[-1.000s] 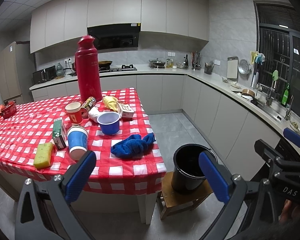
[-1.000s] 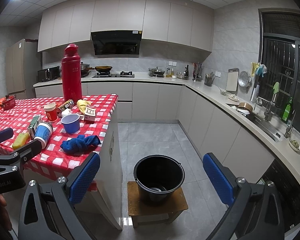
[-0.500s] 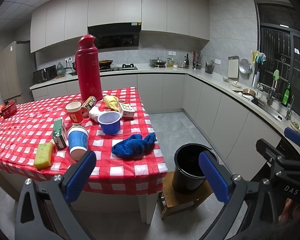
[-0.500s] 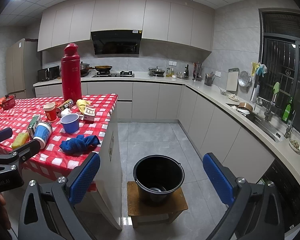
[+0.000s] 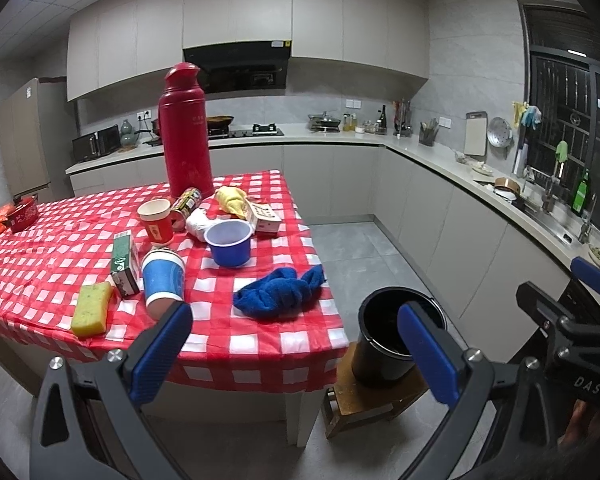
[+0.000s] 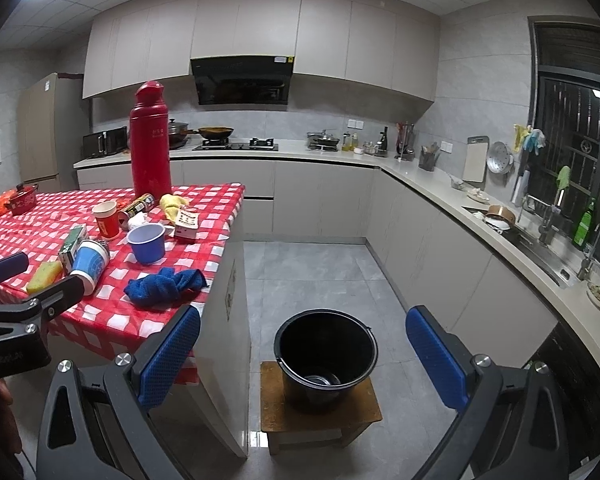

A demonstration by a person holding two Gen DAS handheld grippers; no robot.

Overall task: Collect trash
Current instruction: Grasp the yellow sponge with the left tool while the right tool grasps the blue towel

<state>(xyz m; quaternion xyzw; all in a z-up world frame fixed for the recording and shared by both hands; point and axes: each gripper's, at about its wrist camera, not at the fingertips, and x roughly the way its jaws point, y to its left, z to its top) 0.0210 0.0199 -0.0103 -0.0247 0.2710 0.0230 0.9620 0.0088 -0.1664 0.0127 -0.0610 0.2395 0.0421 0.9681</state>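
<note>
A table with a red checked cloth (image 5: 60, 264) carries litter: a tipped blue paper cup (image 5: 163, 280), a red paper cup (image 5: 156, 222), a lying can (image 5: 186, 204), a blue plastic cup (image 5: 228, 242), a green carton (image 5: 123, 266), a small box (image 5: 265, 218), crumpled white paper (image 5: 198, 222) and a yellow wrapper (image 5: 232, 200). A black bucket (image 6: 326, 354) stands on a low wooden stool (image 6: 320, 410) right of the table. My left gripper (image 5: 294, 354) is open in front of the table's near edge. My right gripper (image 6: 302, 358) is open, back from the bucket.
A tall red thermos (image 5: 186, 132), a blue cloth (image 5: 280, 292) and a yellow sponge (image 5: 92, 314) are also on the table. Kitchen counters (image 6: 440, 184) run along the back and right walls, with a sink (image 6: 540, 240). Grey tiled floor (image 6: 316, 268) lies between table and counters.
The left view has shifted slightly, the table now a little closer. The right view is almost unchanged. Both grippers stay open.
</note>
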